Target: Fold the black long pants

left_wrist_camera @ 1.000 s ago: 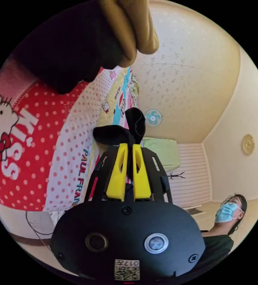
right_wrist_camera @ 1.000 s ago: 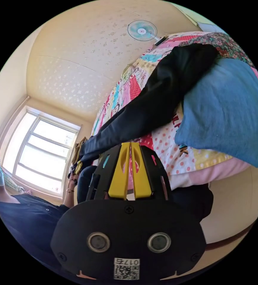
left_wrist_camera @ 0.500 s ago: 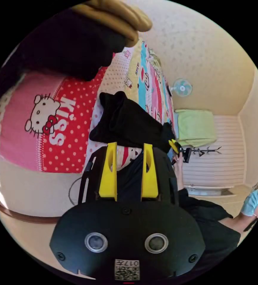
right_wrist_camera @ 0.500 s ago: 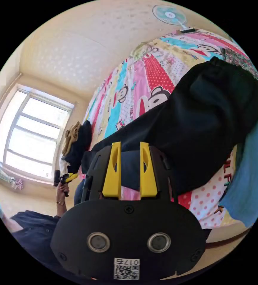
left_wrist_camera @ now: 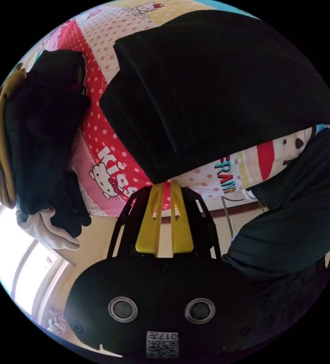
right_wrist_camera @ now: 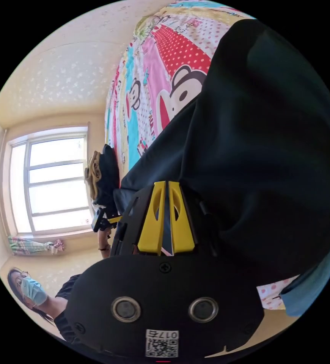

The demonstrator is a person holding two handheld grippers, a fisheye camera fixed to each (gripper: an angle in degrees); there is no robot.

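Folded black long pants (left_wrist_camera: 218, 87): a thick wide slab covering the patchwork cartoon bedspread (left_wrist_camera: 108, 151) straight ahead of the left gripper (left_wrist_camera: 164, 184), whose jaws are closed at its near edge.
Heap of dark, tan and white clothes (left_wrist_camera: 40, 151): blocks the left side.
Open strip: red dotted bedspread between heap and pants.
Right gripper (right_wrist_camera: 164, 184): jaws nearly together against black cloth (right_wrist_camera: 267, 151); bare bedspread (right_wrist_camera: 150, 87) far left.
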